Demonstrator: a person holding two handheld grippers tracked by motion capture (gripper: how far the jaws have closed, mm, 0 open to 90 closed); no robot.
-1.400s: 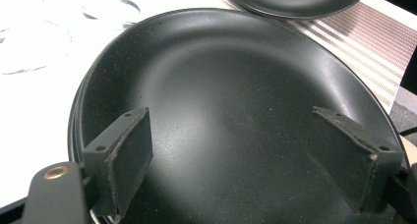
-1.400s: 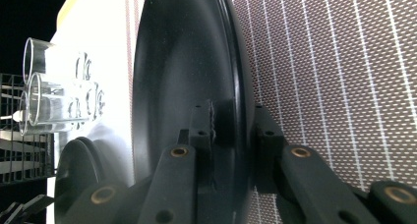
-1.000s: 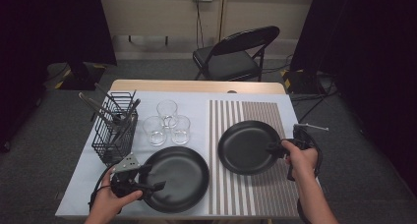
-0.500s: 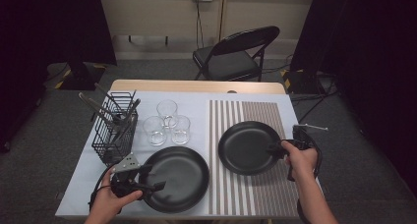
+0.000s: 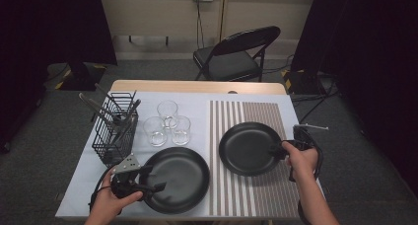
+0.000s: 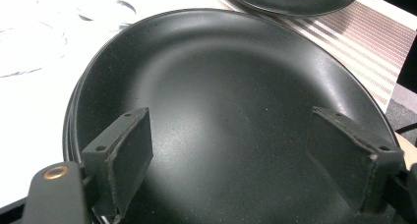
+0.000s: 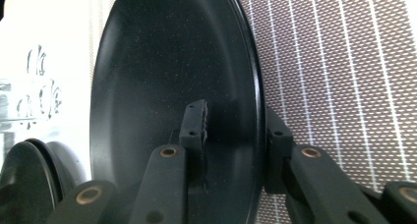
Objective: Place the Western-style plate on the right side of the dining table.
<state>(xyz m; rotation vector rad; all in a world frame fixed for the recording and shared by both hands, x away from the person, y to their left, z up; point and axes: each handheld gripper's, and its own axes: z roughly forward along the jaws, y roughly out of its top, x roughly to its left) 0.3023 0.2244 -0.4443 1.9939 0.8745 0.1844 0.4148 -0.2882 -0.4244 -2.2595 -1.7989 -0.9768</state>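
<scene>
Two black plates lie on the table. The left plate (image 5: 177, 178) (image 6: 231, 111) rests on the white cloth. My left gripper (image 5: 154, 178) (image 6: 236, 150) hovers over its near-left part, open, with its jaws wide apart and nothing gripped. The right plate (image 5: 249, 148) (image 7: 162, 86) lies on the striped mat (image 5: 251, 185). My right gripper (image 5: 276, 151) (image 7: 235, 130) straddles its right rim, one jaw over the inside and one outside under the rim. A gap shows between the inner pad and the rim, so I read it as open.
A black wire basket (image 5: 116, 131) with utensils stands at the left. Three clear glasses (image 5: 167, 124) sit behind the left plate. A folding chair (image 5: 236, 57) stands beyond the table's far edge. The table's near edge runs just below the left plate.
</scene>
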